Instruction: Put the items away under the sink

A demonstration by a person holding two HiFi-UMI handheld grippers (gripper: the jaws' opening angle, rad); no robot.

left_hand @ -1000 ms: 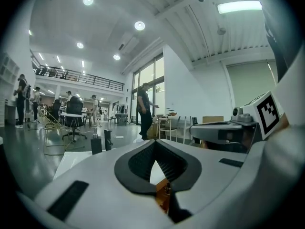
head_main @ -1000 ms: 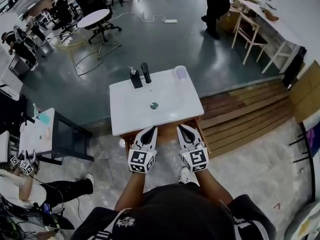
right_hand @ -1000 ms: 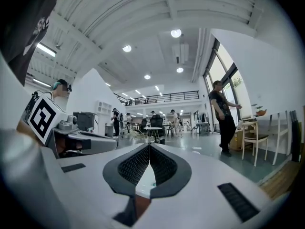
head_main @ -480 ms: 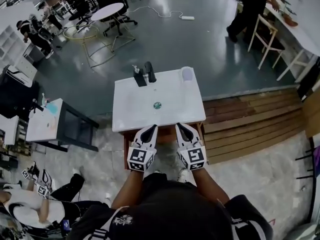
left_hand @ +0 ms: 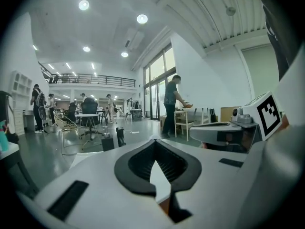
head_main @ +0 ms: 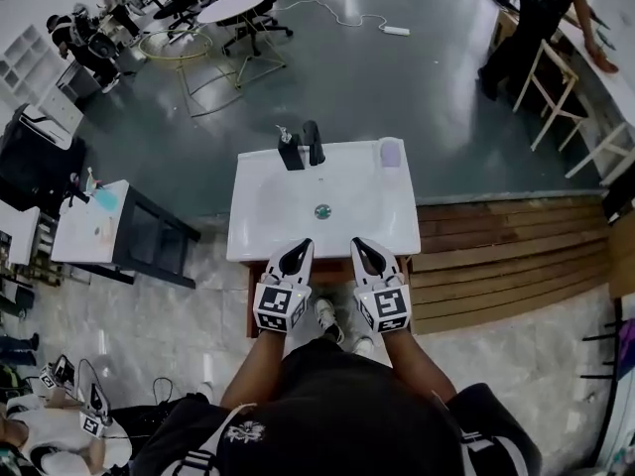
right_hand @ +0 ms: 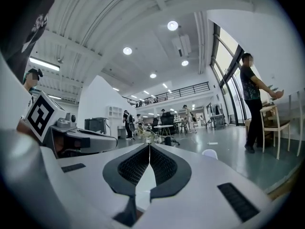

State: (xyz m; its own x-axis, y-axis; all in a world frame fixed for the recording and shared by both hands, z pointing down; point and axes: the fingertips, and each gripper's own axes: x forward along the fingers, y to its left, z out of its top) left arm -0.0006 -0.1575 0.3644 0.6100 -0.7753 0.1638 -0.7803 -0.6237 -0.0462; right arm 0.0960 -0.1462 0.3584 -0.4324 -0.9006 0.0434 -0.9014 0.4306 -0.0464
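Note:
A white sink top [head_main: 268, 216] stands in front of me, with a black faucet [head_main: 314, 142], a dark soap dispenser [head_main: 290, 153] and a pale lavender cup [head_main: 389, 152] along its far edge. The wooden cabinet [head_main: 250, 300] below it shows only as a thin brown edge. My left gripper [head_main: 301, 248] and right gripper [head_main: 358, 245] hang side by side over the sink's near edge. Both are shut with nothing between the pads. In the left gripper view the jaws [left_hand: 153, 140] meet, pointing at the faucet [left_hand: 120, 136]. The right gripper [right_hand: 149, 146] points roughly level, with the cup [right_hand: 209, 153] to its right.
A raised wooden platform [head_main: 506, 246] lies to the right of the sink. At the left stands a dark side table [head_main: 109, 231] with a white top. A person [head_main: 531, 23] stands at a table at the far right. Another person [head_main: 50, 439] sits on the floor at the lower left.
Both grippers have shifted a little along the sink's near edge, still shut and side by side. The standing person in the background has walked to the right.

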